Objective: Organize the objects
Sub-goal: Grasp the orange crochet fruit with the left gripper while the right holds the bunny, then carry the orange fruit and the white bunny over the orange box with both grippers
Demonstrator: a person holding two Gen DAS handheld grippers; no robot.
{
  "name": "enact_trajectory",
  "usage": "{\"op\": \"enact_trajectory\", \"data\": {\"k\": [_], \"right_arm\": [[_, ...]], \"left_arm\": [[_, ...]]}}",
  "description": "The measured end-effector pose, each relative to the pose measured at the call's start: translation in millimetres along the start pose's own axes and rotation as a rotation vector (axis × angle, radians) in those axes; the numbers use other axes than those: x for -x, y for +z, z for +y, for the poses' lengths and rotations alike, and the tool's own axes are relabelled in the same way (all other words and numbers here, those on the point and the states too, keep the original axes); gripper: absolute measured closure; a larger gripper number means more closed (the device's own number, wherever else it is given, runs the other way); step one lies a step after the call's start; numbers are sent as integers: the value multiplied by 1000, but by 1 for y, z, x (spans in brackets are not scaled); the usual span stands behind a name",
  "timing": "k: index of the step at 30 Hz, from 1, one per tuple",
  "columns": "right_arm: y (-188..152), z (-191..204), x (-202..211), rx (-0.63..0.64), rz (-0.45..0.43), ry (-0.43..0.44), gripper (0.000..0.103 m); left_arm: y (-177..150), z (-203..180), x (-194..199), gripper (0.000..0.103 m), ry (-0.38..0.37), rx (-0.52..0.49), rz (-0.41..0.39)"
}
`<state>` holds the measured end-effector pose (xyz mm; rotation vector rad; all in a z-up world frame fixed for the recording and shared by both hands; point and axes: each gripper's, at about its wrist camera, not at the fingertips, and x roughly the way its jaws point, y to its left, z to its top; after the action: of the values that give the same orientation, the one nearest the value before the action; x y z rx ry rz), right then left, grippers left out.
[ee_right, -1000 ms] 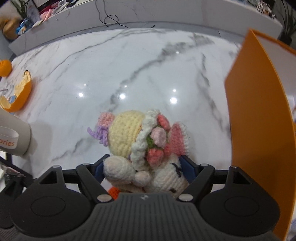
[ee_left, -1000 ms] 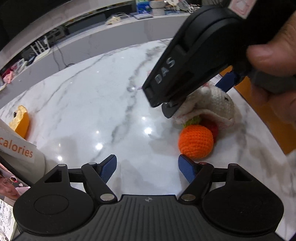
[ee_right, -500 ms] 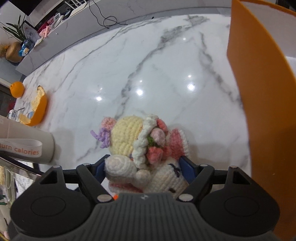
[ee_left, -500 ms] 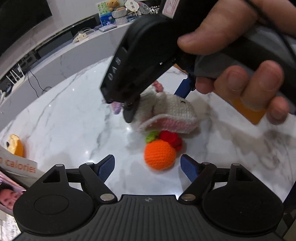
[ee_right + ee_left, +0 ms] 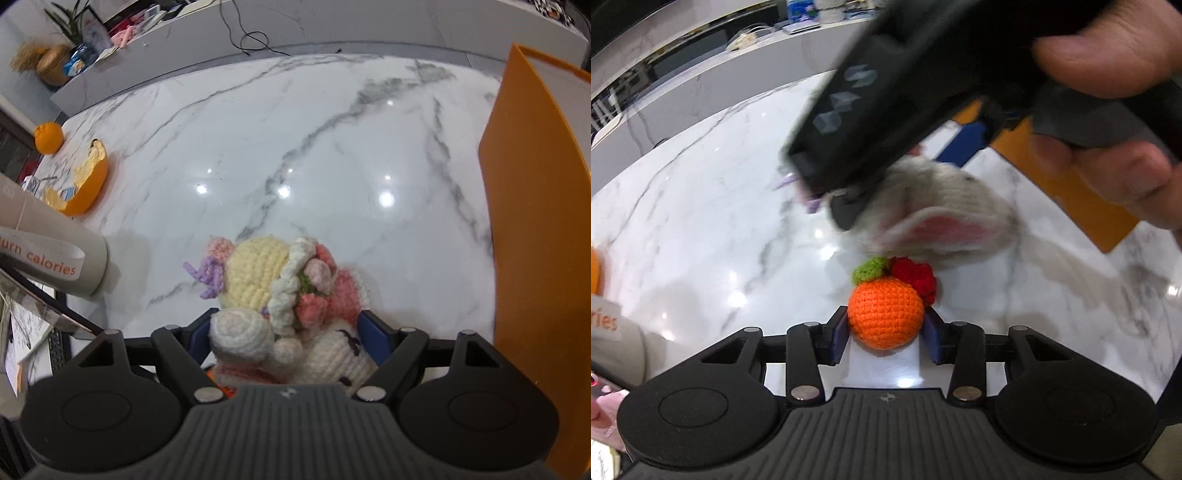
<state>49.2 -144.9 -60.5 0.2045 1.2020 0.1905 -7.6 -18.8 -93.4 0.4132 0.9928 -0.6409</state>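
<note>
- Orange crochet ball [image 5: 885,317] sits dead centre between the L gripper [image 5: 885,334] pads, pads touching or nearly touching each side; looks clamped or right at closing. Green leaf + red tuft on its far side, pointing away from the gripper.
- Ball is round, no long axis to line up. L side clearly nearer; it's already on it.
- R gripper [image 5: 284,341] clamped on the bunny [image 5: 291,314]: cream body, pink ears, flower crown, yellow hat. Bunny fills the gap between the blue pads.
- From L view, bunny [image 5: 945,221] hangs just ahead of and above the ball, R tool over it, blurred. Touching the ball or not: can't tell.
- Orange box [image 5: 535,258] stands close on the R gripper's right; likely drop spot (guess).
- Key relation: ball straight ahead, low in the L jaws, on the marble [image 5: 332,147]. Next likely lift, then go right toward box.
- Risk: soft round ball may squirt out if grip is shallow.
</note>
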Motion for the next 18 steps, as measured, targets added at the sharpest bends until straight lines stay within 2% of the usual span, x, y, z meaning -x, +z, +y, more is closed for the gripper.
{"op": "enact_trajectory", "data": {"k": [3,6,9,13,15,18], "right_arm": [[5,-4,9,4,-8,23,21],[11,-4,29,67,-38,62,12],[6,8,45,279,-61,51,8],[-20,27,44,578,-18,28,7],[-30,31,41,673,-6,43,7],[-38,36,35,738,-4,45,7]], "left_arm": [[1,18,-3,55,44,57,10],[0,31,-3,55,77,114,12],[0,36,-4,55,87,131,12],[-1,35,-7,55,91,128,20],[-3,38,-1,55,87,124,21],[-2,42,2,55,82,121,21]]}}
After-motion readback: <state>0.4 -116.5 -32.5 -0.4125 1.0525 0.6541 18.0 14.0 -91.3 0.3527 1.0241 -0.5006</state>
